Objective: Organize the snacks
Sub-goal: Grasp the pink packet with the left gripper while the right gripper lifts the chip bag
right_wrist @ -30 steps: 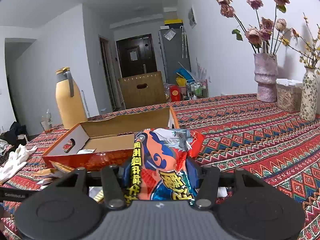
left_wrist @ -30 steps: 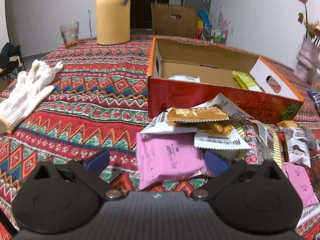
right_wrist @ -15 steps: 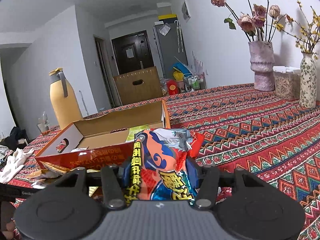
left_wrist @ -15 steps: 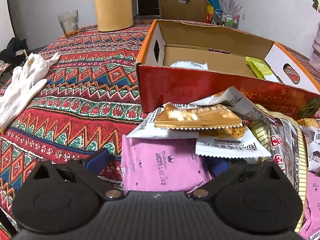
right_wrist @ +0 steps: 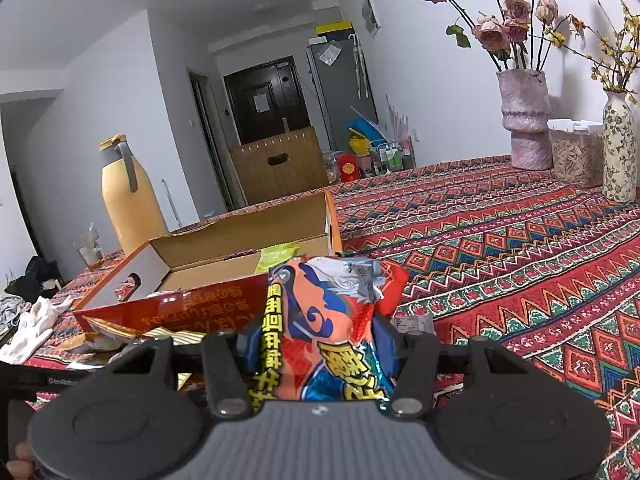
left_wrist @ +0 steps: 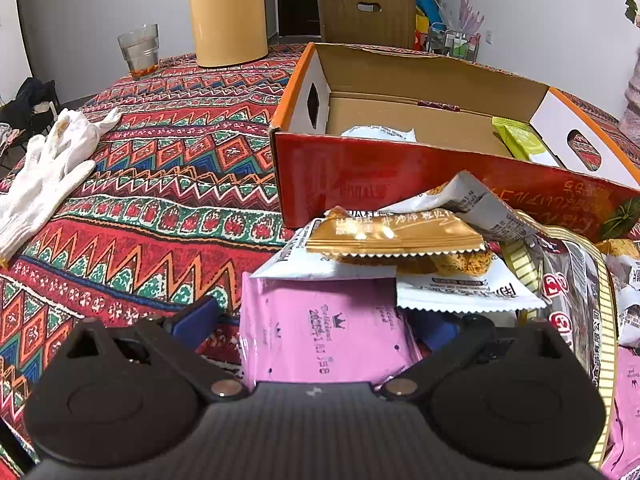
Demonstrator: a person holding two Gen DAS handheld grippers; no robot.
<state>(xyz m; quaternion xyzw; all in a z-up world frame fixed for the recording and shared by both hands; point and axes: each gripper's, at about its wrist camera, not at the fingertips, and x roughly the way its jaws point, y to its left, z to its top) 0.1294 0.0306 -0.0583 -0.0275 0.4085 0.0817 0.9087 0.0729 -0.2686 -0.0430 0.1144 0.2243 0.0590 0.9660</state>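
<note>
A pink snack packet (left_wrist: 320,336) lies flat on the patterned tablecloth, under a gold packet (left_wrist: 392,236) and white packets (left_wrist: 460,292) of a loose pile. My left gripper (left_wrist: 316,318) straddles the pink packet and its jaws are closing. The left blue pad (left_wrist: 196,316) still stands clear of the packet's edge. Beyond the pile sits the open red cardboard box (left_wrist: 400,176), holding a green packet (left_wrist: 520,140) and a white one (left_wrist: 380,133). My right gripper (right_wrist: 316,344) is shut on an orange and blue snack bag (right_wrist: 324,320), held upright near the box (right_wrist: 180,308).
A yellow jug (left_wrist: 228,12) and a glass (left_wrist: 139,50) stand at the far edge of the table. White gloves (left_wrist: 48,168) lie to the left. Two vases (right_wrist: 524,120) and a lidded jar (right_wrist: 576,156) stand at the far right. More packets lie right of the pile.
My left gripper has moved forward and down so the pink packet now lies between its jaws, which have narrowed slightly. The right gripper keeps the same bag and has barely shifted.
</note>
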